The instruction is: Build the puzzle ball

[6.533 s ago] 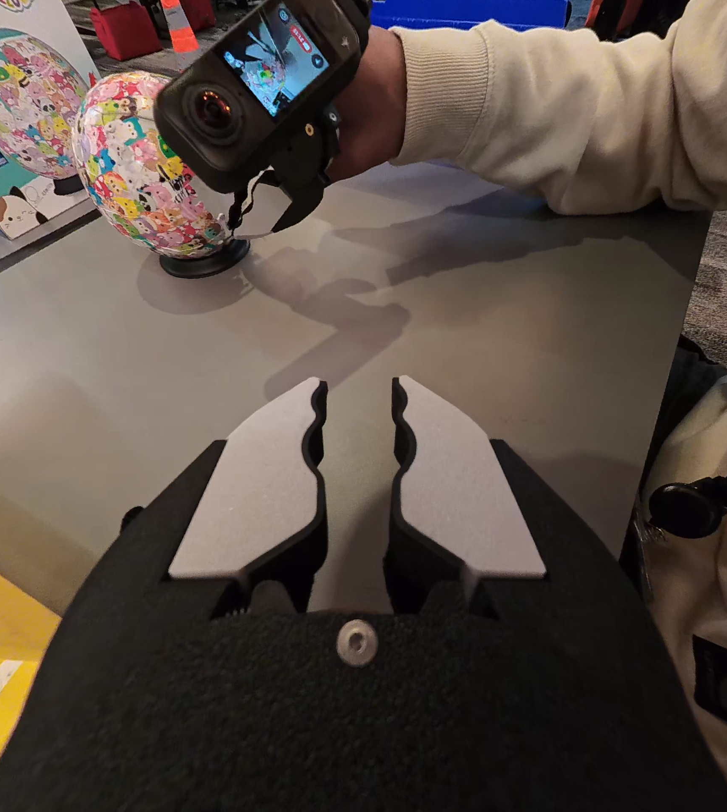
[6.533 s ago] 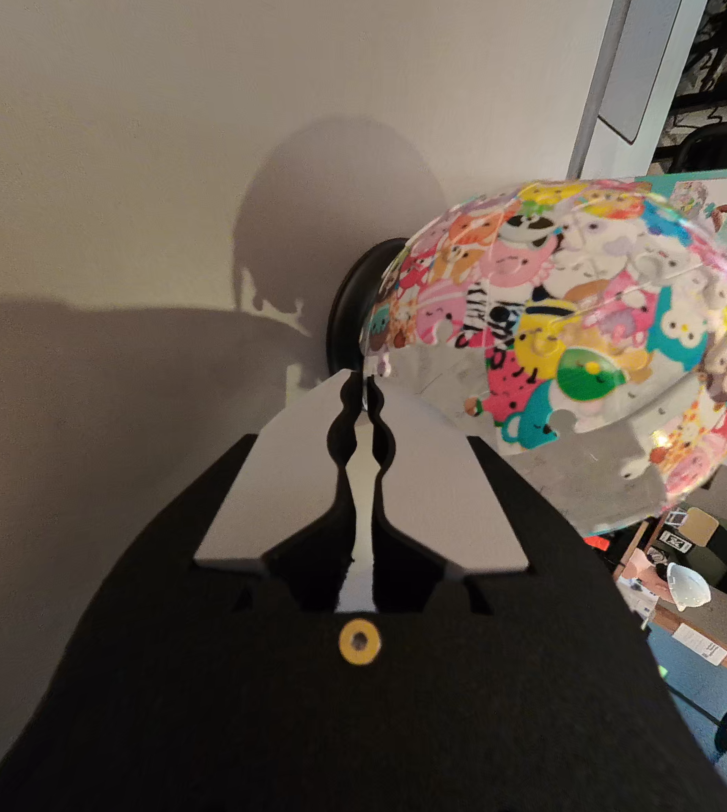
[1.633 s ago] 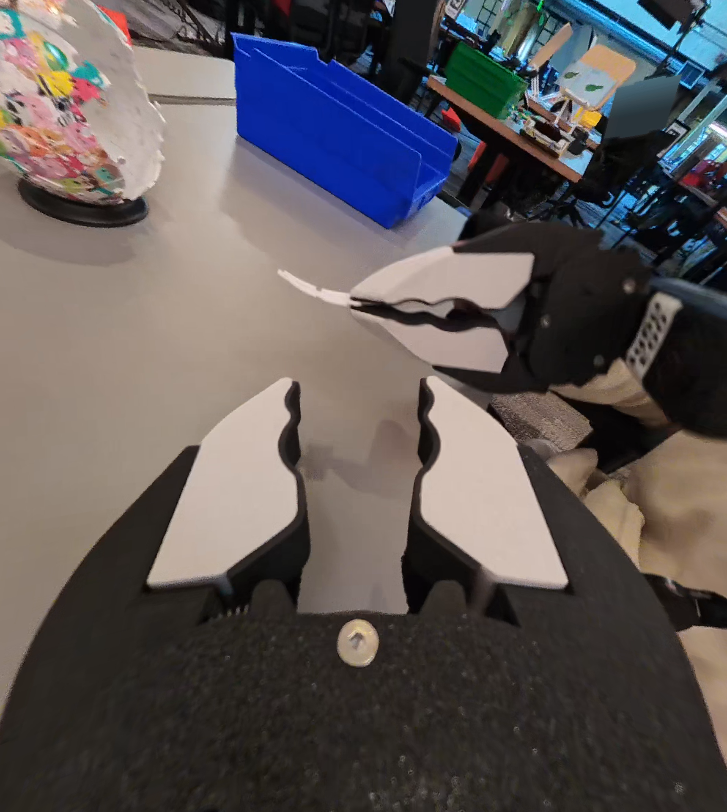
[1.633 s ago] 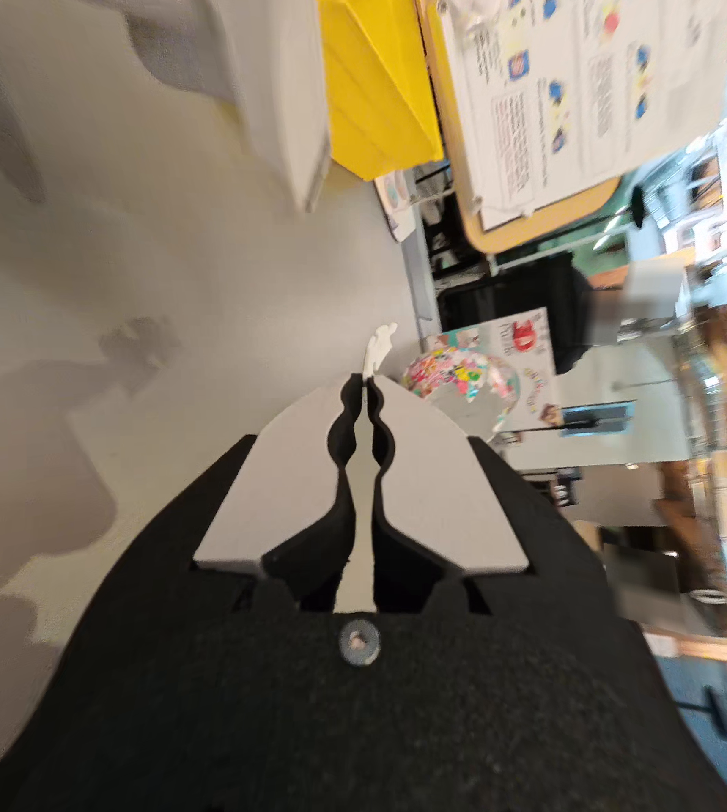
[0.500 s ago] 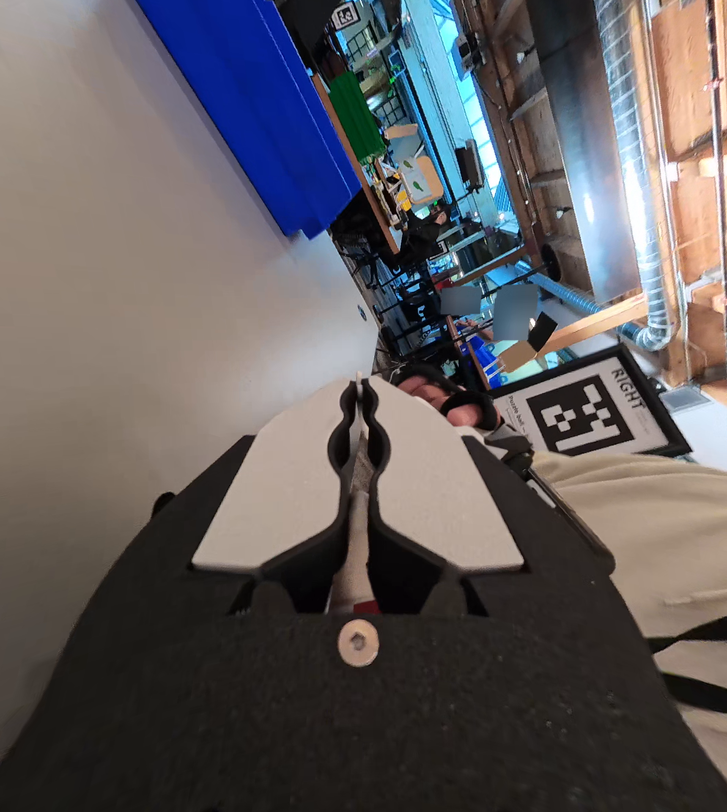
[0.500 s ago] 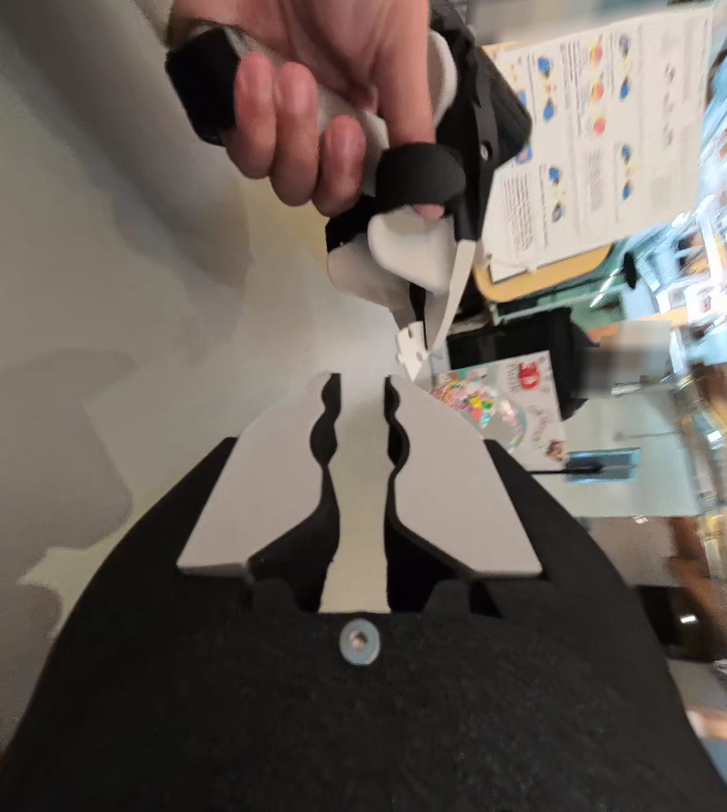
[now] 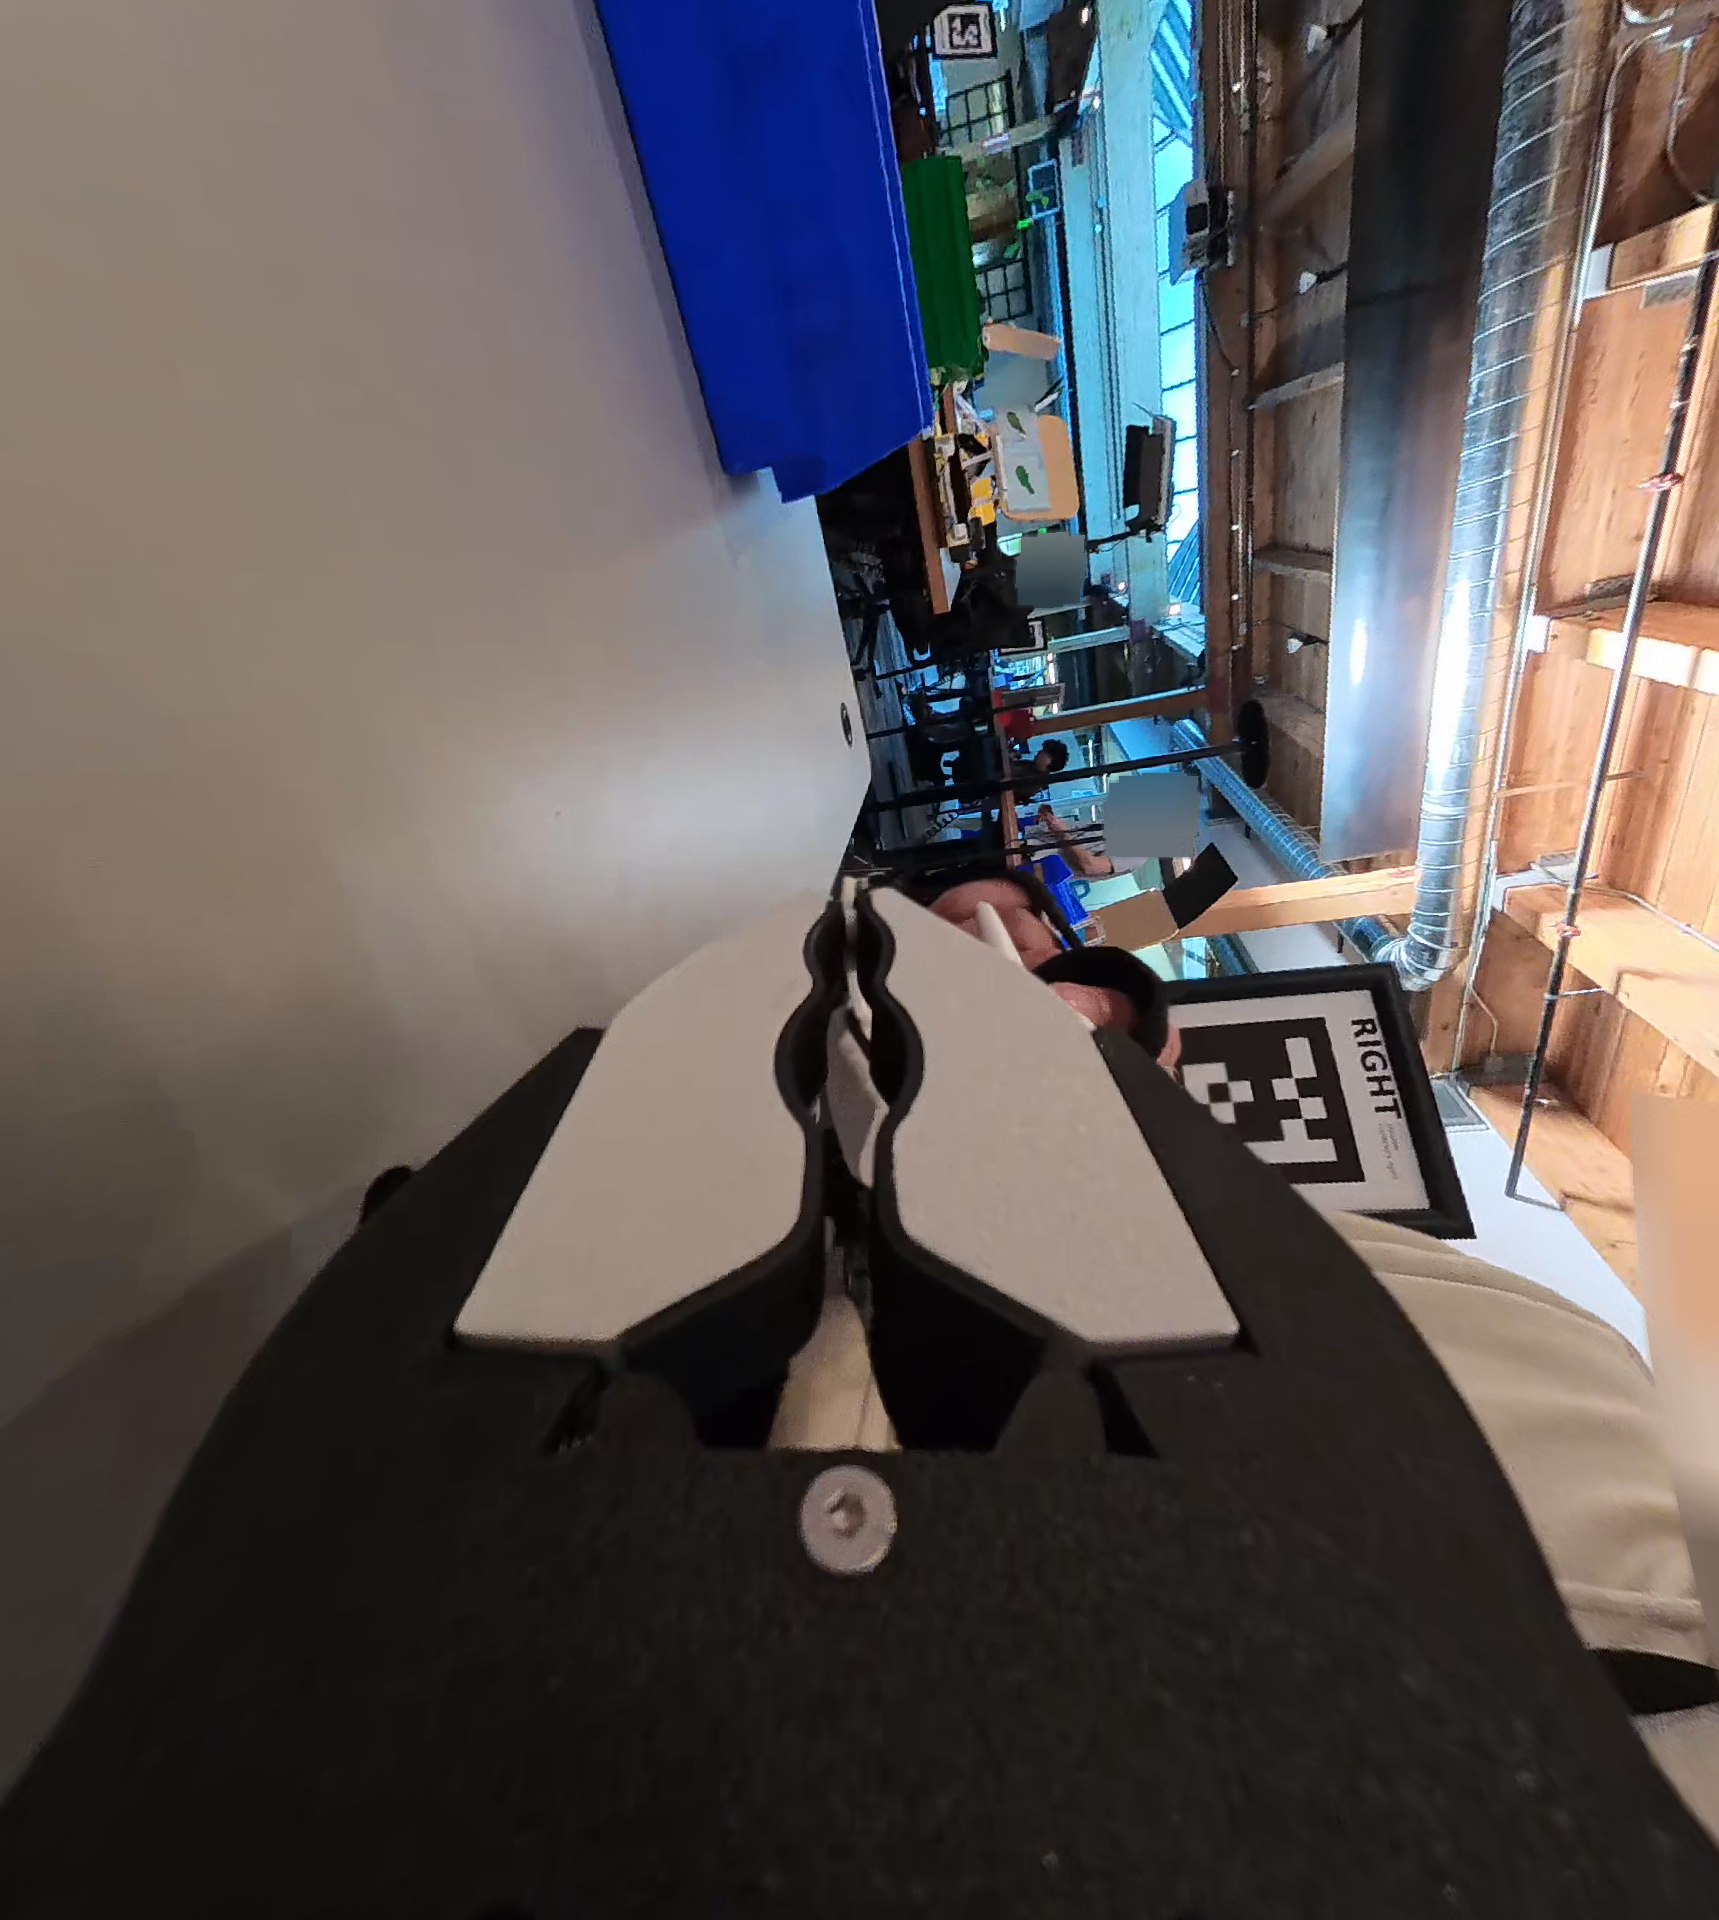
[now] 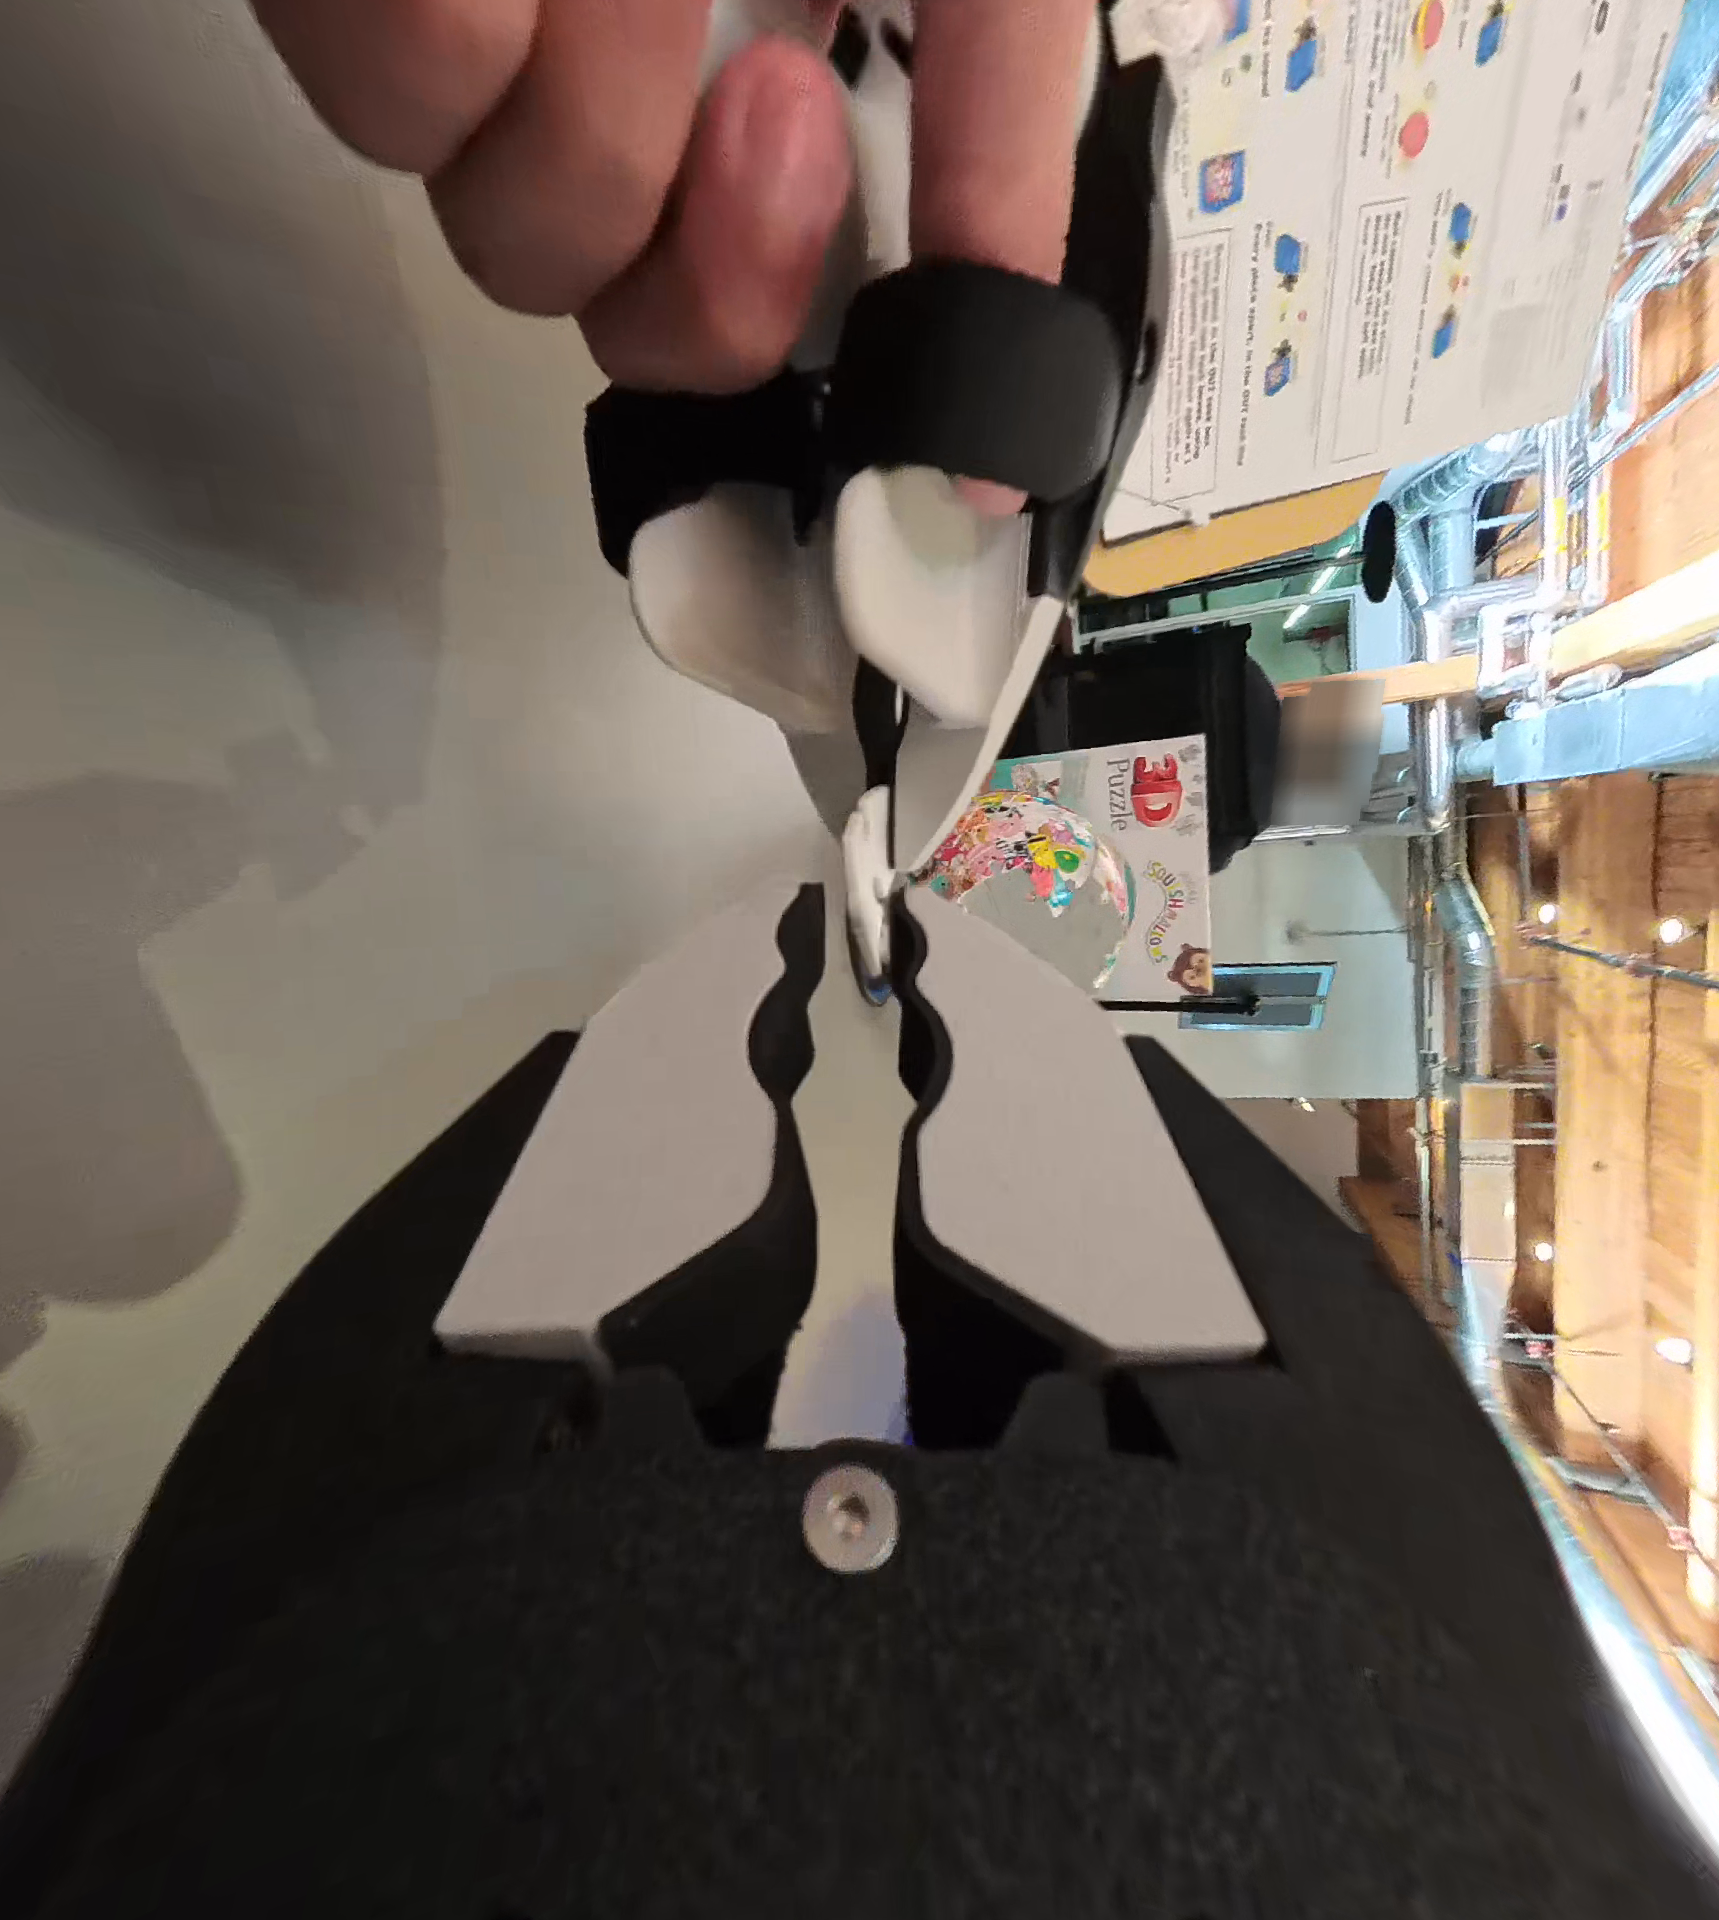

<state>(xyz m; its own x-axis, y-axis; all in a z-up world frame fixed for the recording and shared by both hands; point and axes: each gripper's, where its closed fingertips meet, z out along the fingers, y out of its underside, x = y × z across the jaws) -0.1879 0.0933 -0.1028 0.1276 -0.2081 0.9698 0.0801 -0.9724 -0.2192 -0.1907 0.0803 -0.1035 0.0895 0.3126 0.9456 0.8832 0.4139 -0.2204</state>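
Observation:
My left gripper [image 7: 853,902] is rolled on its side and shut on a white puzzle piece [image 7: 860,1013], seen edge-on between its pads. In the right wrist view the left gripper [image 8: 899,831] comes in from above, held by a hand, with the puzzle piece [image 8: 867,873] sticking out of its tip. My right gripper [image 8: 850,909] is open, and the piece's free end lies between its fingertips, close to the right finger. The partly built colourful puzzle ball [image 8: 1026,868] stands far off on the grey table [image 8: 211,623].
A blue bin [image 7: 782,260] lies on the table [image 7: 315,623] beyond the left gripper. The puzzle's box [image 8: 1161,831] stands behind the ball. A printed sheet on a board [image 8: 1354,208] is at the upper right. The right hand and a marker tag [image 7: 1302,1091] show behind the left fingers. My left and right fingertips are right by each other. About 20 centimetres separates my left fingertips from the partly built colourful puzzle ball [image 8: 1026,868].
The right gripper let go of the piece and the left gripper shut on it. In the last half second the two grippers came closer, and the piece's end now sits between the right fingertips.

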